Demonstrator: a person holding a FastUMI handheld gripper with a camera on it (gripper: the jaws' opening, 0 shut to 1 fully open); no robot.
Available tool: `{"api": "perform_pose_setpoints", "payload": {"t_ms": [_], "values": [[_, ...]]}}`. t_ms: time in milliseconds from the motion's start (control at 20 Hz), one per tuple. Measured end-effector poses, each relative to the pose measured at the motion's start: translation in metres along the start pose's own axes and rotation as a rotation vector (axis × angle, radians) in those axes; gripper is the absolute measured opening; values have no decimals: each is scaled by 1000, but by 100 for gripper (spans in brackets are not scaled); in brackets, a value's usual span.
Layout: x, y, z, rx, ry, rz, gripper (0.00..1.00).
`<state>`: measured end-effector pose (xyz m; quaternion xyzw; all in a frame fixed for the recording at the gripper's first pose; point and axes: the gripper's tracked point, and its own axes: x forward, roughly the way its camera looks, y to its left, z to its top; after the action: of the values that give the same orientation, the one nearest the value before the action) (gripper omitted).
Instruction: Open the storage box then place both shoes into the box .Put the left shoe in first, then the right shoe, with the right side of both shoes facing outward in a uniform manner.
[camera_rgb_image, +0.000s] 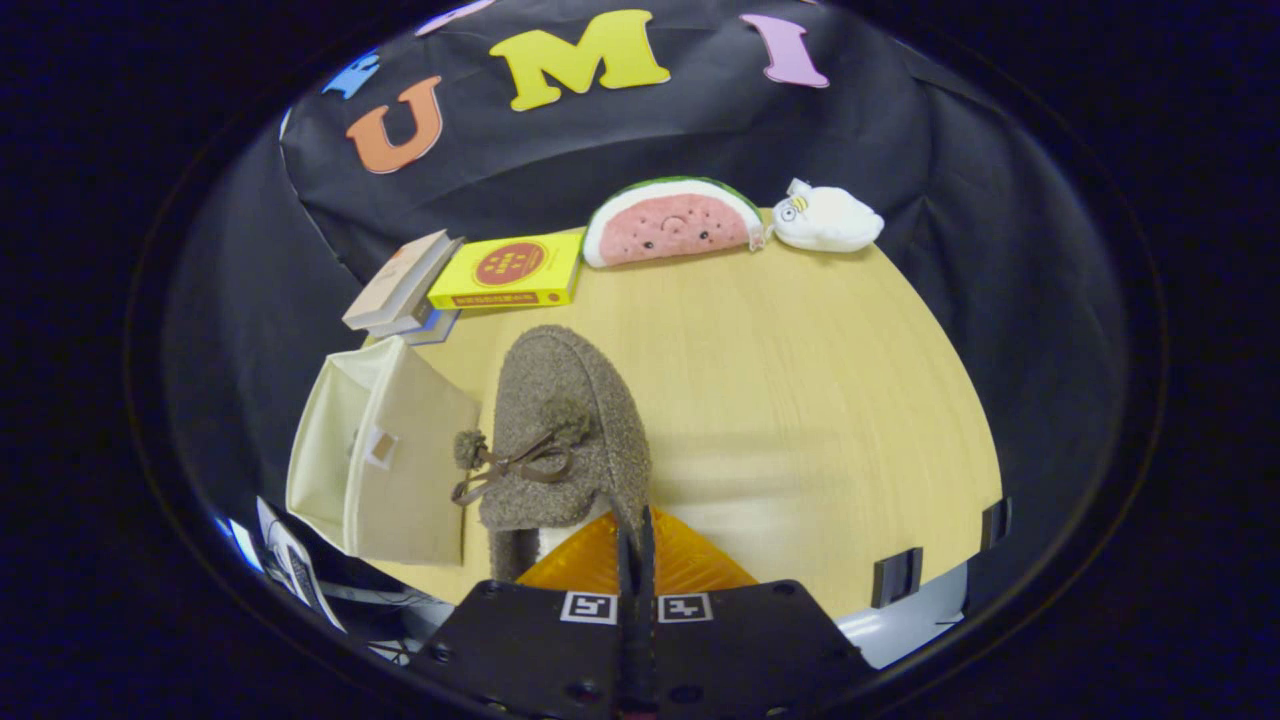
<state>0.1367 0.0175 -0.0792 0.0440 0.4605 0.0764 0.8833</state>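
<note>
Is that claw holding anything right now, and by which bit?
Yes. The claw is shut on the brown fuzzy shoe, pinching the rim of its opening at the heel end.

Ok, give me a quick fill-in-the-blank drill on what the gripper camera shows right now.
1. The gripper is shut on the rim of the fuzzy brown ____.
2. The cream storage box stands beside the shoe with its lid ____.
3. Beyond the shoe, at the far edge of the table, the yellow book lies next to a plush ____ slice.
4. The white plush toy sits beside the ____ slice.

Missing words: shoe; open; watermelon; watermelon
</note>
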Motion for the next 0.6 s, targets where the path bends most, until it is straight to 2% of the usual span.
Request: {"api": "perform_pose_setpoints", "payload": {"t_ms": [250, 600], "values": [[-31, 77, 12, -41, -35, 63, 0], [-28, 186, 18, -49, -25, 144, 0]]}}
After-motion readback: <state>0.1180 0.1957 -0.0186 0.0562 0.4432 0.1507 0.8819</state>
